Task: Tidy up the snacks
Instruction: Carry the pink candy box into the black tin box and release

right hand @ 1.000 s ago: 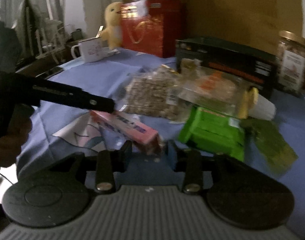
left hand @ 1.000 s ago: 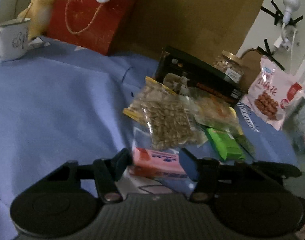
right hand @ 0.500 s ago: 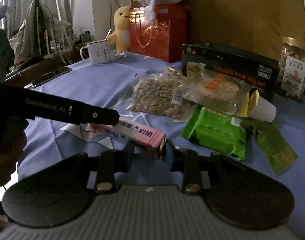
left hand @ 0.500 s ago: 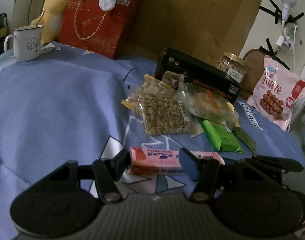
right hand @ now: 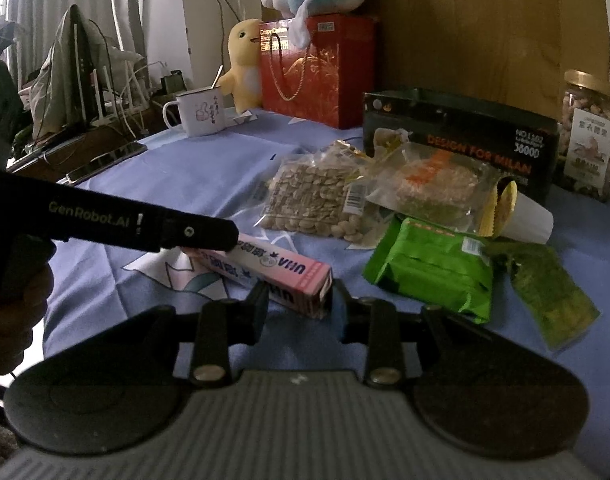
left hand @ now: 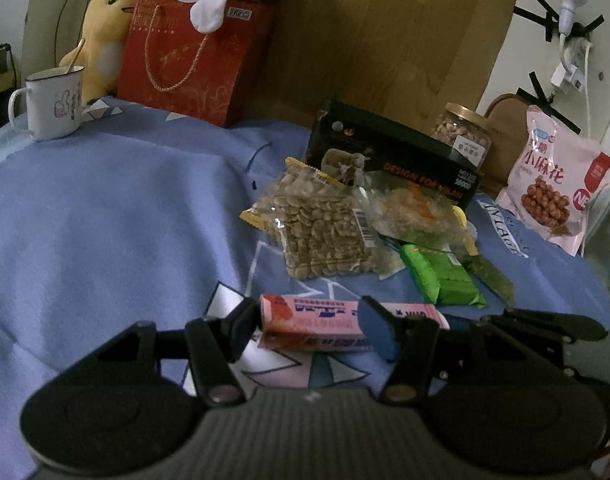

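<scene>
A long pink snack box (right hand: 281, 270) hangs just above the blue cloth, and my right gripper (right hand: 299, 304) is shut on its near end. My left gripper (left hand: 305, 316) stands half open at the box's (left hand: 317, 314) other end. Its left fingertip sits beside that end, its right finger crosses in front of the box, and no pad visibly presses. In the right wrist view, one left finger (right hand: 201, 234) lies over the box's far part. Behind lie a clear bag of seeds (left hand: 325, 232), a crumpled clear bag (left hand: 413, 212) and a green packet (left hand: 441, 276).
A black carton (left hand: 393, 160), a nut jar (left hand: 461, 132) and a pink snack bag (left hand: 557, 184) stand at the back right. A red gift bag (left hand: 197, 64), a yellow plush toy (left hand: 105, 32) and a white mug (left hand: 53, 104) sit back left. A paper cup (right hand: 521, 216) lies on its side.
My left gripper has drawn back from the snack pile. More of the pink box now shows past its right finger. The right gripper has kept its grip and place.
</scene>
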The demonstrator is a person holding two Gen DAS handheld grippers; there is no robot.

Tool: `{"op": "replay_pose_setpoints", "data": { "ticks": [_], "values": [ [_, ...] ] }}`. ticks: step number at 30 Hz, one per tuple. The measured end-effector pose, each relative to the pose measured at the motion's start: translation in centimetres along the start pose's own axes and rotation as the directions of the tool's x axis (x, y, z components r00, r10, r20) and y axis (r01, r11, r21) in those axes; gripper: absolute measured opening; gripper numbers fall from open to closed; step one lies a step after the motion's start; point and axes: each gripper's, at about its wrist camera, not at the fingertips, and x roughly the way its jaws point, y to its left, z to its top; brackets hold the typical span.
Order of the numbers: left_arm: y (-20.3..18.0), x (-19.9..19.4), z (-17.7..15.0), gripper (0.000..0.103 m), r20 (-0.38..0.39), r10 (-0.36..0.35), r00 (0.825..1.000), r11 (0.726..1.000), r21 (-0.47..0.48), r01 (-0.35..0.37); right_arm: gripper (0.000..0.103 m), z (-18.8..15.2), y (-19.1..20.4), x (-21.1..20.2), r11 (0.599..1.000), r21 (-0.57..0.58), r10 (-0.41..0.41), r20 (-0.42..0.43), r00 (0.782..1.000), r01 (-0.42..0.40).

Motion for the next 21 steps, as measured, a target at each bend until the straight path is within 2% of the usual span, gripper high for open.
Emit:
{"op": "replay_pose_setpoints", "data": {
  "ticks": [5, 10, 13, 16, 19, 21],
  "values": [
    [0.2, -0.8, 1.0, 0.057, 0.028, -0.017, 0.999, 1.000, 0.001, 0.017, 0.036, 0.6, 0.2, -0.4, 1.000, -0.010, -0.001, 0.017, 1.000, 0.001],
    [-1.9, 0.5, 6.2, 0.057, 0.072, -0.108, 0.992, 0.992, 0.071, 0.103, 0.036, 3.1, -1.0, -1.5, 0.997, -0.017, -0.078, 0.105, 0.991, 0.081],
    [-4.2, 2.3, 9.8, 0.057, 0.108, -0.176, 0.979, 0.977, 0.144, 0.160, 0.036, 5.3, -3.2, -2.3, 0.987, -0.002, -0.156, 0.160, 0.975, 0.158],
    [-6.3, 4.8, 13.3, 0.057, 0.128, -0.228, 0.965, 0.963, 0.176, 0.204, 0.036, 7.9, -6.0, -2.6, 0.972, 0.014, -0.233, 0.209, 0.950, 0.236],
    [-7.2, 7.7, 15.9, 0.057, 0.122, -0.229, 0.966, 0.961, 0.183, 0.205, 0.036, 10.0, -8.6, -1.1, 0.960, 0.021, -0.276, 0.213, 0.937, 0.278],
    [-7.1, 10.0, 16.7, 0.059, 0.100, -0.221, 0.970, 0.966, 0.157, 0.204, 0.037, 10.7, -9.8, 0.6, 0.956, 0.020, -0.292, 0.192, 0.937, 0.294]
  ]
}}
